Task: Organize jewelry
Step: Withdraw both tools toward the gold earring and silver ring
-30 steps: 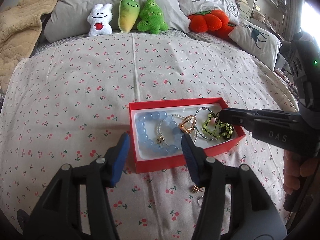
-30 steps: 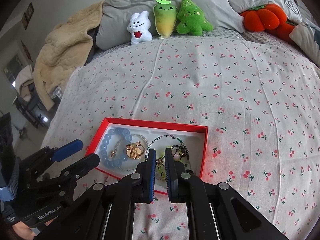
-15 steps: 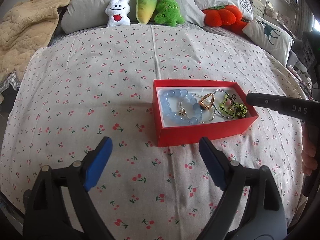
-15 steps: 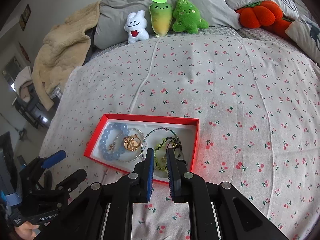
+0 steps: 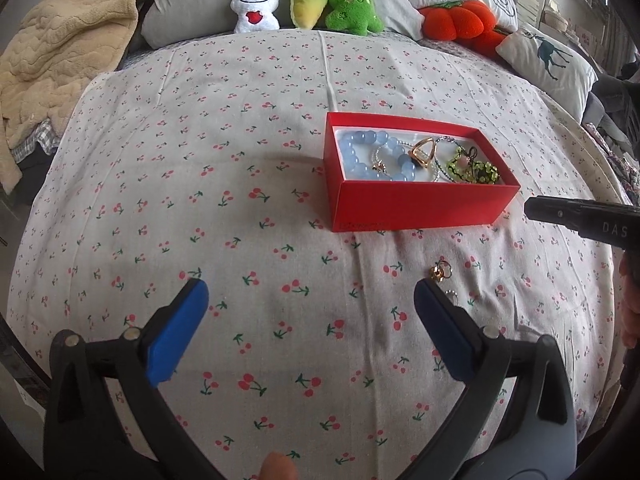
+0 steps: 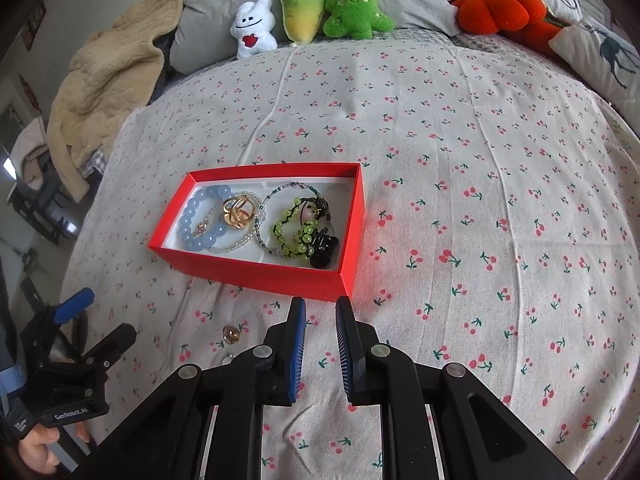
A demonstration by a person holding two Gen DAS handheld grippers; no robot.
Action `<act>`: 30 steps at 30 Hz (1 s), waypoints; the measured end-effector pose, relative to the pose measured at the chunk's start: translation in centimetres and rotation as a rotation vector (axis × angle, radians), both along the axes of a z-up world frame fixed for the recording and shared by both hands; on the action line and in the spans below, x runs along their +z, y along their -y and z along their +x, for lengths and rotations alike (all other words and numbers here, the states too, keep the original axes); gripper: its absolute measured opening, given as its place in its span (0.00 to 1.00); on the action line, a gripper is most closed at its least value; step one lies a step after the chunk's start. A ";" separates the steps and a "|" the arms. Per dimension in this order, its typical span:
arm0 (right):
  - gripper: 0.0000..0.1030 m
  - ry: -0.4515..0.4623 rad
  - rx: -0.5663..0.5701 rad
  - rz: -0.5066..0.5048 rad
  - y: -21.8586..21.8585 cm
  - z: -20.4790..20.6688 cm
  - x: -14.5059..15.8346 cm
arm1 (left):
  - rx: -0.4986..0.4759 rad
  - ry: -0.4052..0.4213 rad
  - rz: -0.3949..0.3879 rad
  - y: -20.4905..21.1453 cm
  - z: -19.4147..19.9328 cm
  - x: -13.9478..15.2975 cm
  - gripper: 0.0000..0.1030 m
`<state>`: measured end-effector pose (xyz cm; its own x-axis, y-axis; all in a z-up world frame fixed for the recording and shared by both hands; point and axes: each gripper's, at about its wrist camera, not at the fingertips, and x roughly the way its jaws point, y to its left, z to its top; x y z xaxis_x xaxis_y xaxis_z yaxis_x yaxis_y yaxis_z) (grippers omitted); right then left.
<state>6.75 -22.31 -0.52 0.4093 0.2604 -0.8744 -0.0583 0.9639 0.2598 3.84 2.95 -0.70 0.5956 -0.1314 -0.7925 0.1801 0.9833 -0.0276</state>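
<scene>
A bed covered in a cherry-print sheet [image 5: 240, 160] fills both views, with plush toys [image 5: 308, 0] lined up along the pillows at the top of the frame. A shallow red box [image 5: 416, 208] sits right of centre in the left wrist view; it holds a pale blue bead bracelet [image 5: 360, 160], a gold ring [image 5: 424, 152] and a green beaded bracelet [image 5: 476, 168]. Most of the jewelry appears to be sorted into the box. Below the box, in the lower right of that view, a small gold earring [image 5: 440, 272] lies loose on the sheet, with a second tiny silver piece [image 5: 452, 294] just below it, so a little seems left to gather. The left hand-held gripper [image 5: 310, 316] is spread wide and empty at the bottom of the frame. The right hand-held gripper [image 6: 320, 344] has a narrow gap between its pads, grasping nothing, just below the box's near wall.
</scene>
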 end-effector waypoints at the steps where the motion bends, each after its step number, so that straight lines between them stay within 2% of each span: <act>1: 0.27 -0.001 0.005 -0.007 -0.1 -0.2 -0.1 | 0.007 0.001 -0.002 -0.1 -0.2 -0.1 0.99; 2: 0.48 -0.005 0.011 -0.009 -0.3 -0.5 -0.3 | 0.018 0.004 -0.001 -0.3 -0.4 -0.3 0.99; 4: 0.83 0.002 0.003 -0.005 -0.4 -1.2 -0.5 | 0.035 0.005 0.003 -0.4 -0.7 -0.6 0.99; 12: 0.83 -0.026 0.027 -0.043 -1.8 -3.4 -2.6 | 0.044 -0.039 -0.027 -0.3 -1.5 -2.8 0.99; 18: 0.83 -0.054 0.011 -0.063 -2.7 -4.4 -5.0 | 0.048 -0.064 0.003 -0.6 -1.7 -4.2 0.99; 21: 0.84 -0.010 0.020 -0.123 -3.5 -4.9 -5.3 | 0.050 -0.070 0.017 -0.8 -1.7 -5.0 0.99; 23: 0.84 0.015 0.031 -0.155 -4.1 -5.3 -5.4 | 0.052 -0.044 0.014 -1.0 -1.9 -5.4 0.99; 30: 0.85 0.093 0.091 -0.191 -6.5 -7.2 -5.5 | 0.015 -0.017 0.025 -1.1 -2.0 -5.8 1.00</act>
<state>-0.47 -15.79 -6.07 0.4726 0.1332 -0.8712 -0.1620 0.9848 0.0627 1.87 4.05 -6.53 0.5837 -0.1020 -0.8055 0.1648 0.9863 -0.0055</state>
